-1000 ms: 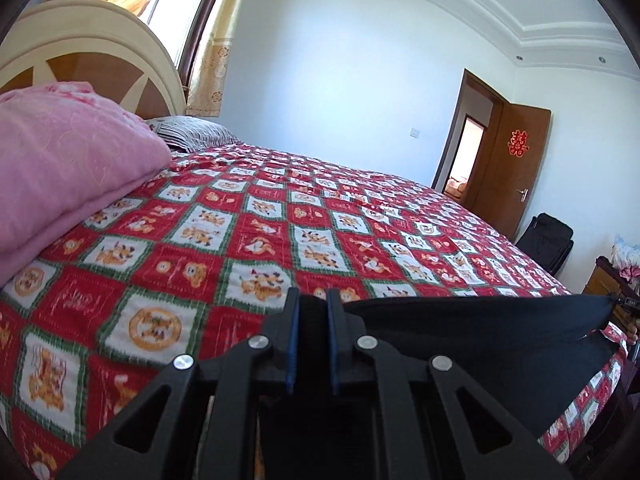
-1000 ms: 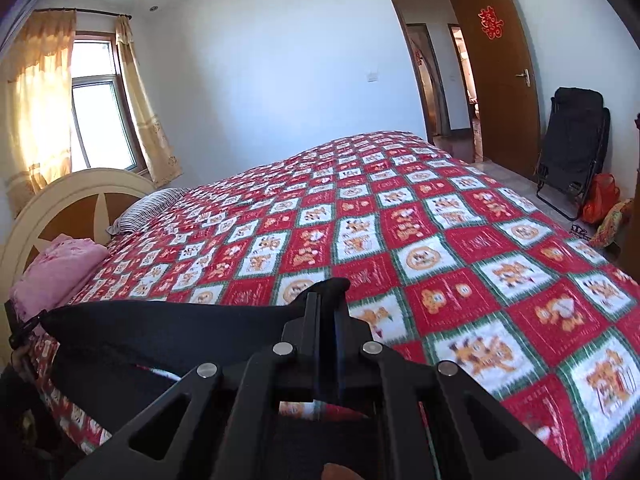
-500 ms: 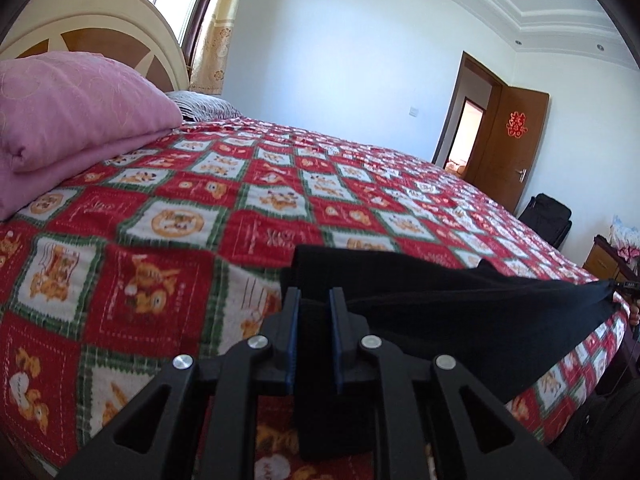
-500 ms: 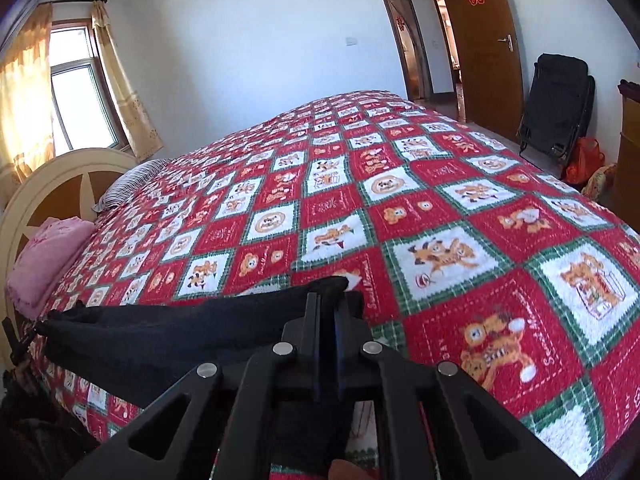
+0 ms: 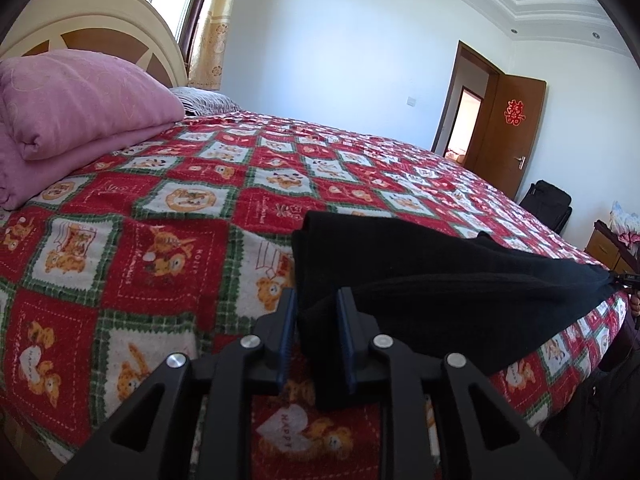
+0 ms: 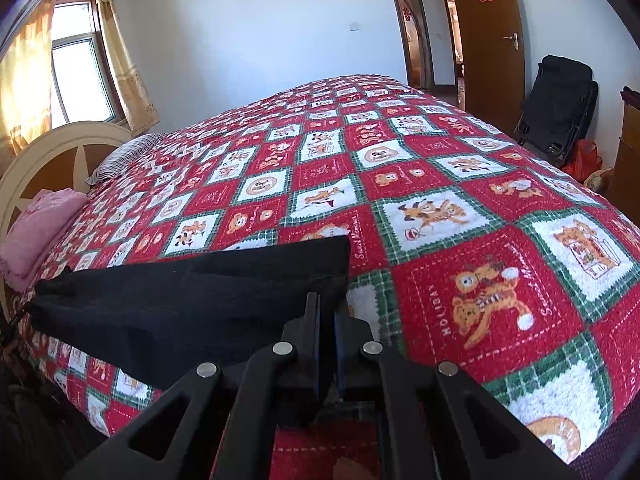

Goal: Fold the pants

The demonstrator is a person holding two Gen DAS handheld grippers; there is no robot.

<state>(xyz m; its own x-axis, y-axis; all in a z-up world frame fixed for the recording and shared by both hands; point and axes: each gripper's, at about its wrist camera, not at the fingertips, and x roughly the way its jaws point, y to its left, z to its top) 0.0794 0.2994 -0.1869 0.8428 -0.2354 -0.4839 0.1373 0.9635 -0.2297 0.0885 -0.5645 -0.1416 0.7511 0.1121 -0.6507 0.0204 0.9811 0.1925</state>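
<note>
Left wrist view: left gripper (image 5: 316, 312) low over the bed (image 5: 160, 208), jaws just been opening, parted now with a fold of the black pants (image 5: 420, 276) lying loose between them, pads no longer pressing. Pants stretched across the near edge of the patterned bedspread, running off toward the far hand at the right. Pink quilt (image 5: 80, 104) stacked by the headboard, well apart.

Right wrist view: right gripper (image 6: 327, 320) down near the bedspread too, jaws pinched closed on the other end of the pants (image 6: 192, 300), cloth trapped between the pads. Garment spread flat leftward along the bed (image 6: 440, 200) edge, slightly rumpled at the far end.

Handling, as a judgement: soft, light knit, limp, no stiffness to hold a crease; likely to sag and bunch if lifted from one point. Not slippery, not fragile. Best taken at corners or hem edges, both ends together, kept taut while folding.
</note>
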